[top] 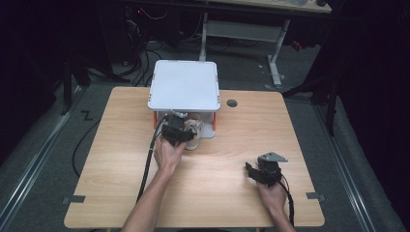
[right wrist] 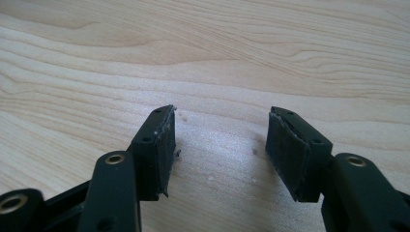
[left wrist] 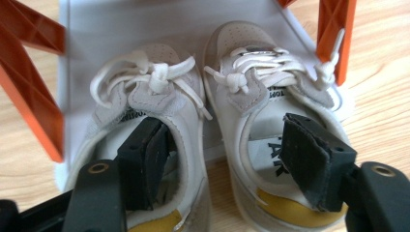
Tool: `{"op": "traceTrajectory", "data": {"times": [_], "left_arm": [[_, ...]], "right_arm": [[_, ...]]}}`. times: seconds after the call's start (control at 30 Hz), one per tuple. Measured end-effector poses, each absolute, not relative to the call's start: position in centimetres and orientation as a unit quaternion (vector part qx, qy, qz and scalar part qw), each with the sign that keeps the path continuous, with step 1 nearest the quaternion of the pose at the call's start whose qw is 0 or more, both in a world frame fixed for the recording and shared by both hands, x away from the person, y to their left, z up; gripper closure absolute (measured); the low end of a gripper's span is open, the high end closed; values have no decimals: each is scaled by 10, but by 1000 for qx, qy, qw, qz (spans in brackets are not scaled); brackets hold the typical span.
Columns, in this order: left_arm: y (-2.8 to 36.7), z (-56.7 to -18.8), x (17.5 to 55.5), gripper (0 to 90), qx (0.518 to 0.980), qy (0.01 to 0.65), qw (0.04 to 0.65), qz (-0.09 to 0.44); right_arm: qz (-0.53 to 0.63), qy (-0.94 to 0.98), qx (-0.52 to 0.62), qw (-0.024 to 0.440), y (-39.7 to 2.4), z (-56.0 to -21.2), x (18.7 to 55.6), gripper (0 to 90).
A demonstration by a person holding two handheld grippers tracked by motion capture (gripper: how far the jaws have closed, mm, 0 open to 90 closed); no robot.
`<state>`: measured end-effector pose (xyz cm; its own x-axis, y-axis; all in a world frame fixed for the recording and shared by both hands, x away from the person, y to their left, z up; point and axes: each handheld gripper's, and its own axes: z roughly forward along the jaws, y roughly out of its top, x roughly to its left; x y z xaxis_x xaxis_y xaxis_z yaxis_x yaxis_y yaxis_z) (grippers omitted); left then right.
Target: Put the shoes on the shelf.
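A pair of small white lace-up shoes (top: 194,131) stands side by side on the white lower plate (left wrist: 121,24) of a small rack. The rack has orange legs (left wrist: 29,82) and a white top (top: 183,84). The heels of the left shoe (left wrist: 154,96) and the right shoe (left wrist: 256,72) face me. My left gripper (left wrist: 225,145) is open at the heels, one jaw inside each shoe's opening, straddling their two inner walls without pressing them. It also appears as my left gripper (top: 176,133) at the rack's front. My right gripper (right wrist: 220,140) is open over bare wood, nothing between its jaws, and rests as my right gripper (top: 263,171) near the table's front right.
The wooden table (top: 217,193) has a round cable hole (top: 232,103) right of the rack and grey tape marks (top: 73,199) at its front corners. Cables trail from both grippers toward the front edge. A desk frame and wires stand on the dark floor behind.
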<state>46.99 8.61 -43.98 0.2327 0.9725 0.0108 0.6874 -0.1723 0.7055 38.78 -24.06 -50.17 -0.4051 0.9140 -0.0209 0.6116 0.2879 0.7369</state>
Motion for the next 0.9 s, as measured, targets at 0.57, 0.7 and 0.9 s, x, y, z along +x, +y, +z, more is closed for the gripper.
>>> {"op": "traceTrajectory", "data": {"times": [0.57,0.7,0.9], "left_arm": [[94,-436,472,333,719,587,317,195],[91,-436,472,324,715,598,308,192],[92,-436,474,317,709,607,314,174]], "right_arm": [[333,770,494,228,-241,-502,388,443],[333,770,494,227,-241,-502,388,443],[333,770,494,227,-241,-502,388,442]]}}
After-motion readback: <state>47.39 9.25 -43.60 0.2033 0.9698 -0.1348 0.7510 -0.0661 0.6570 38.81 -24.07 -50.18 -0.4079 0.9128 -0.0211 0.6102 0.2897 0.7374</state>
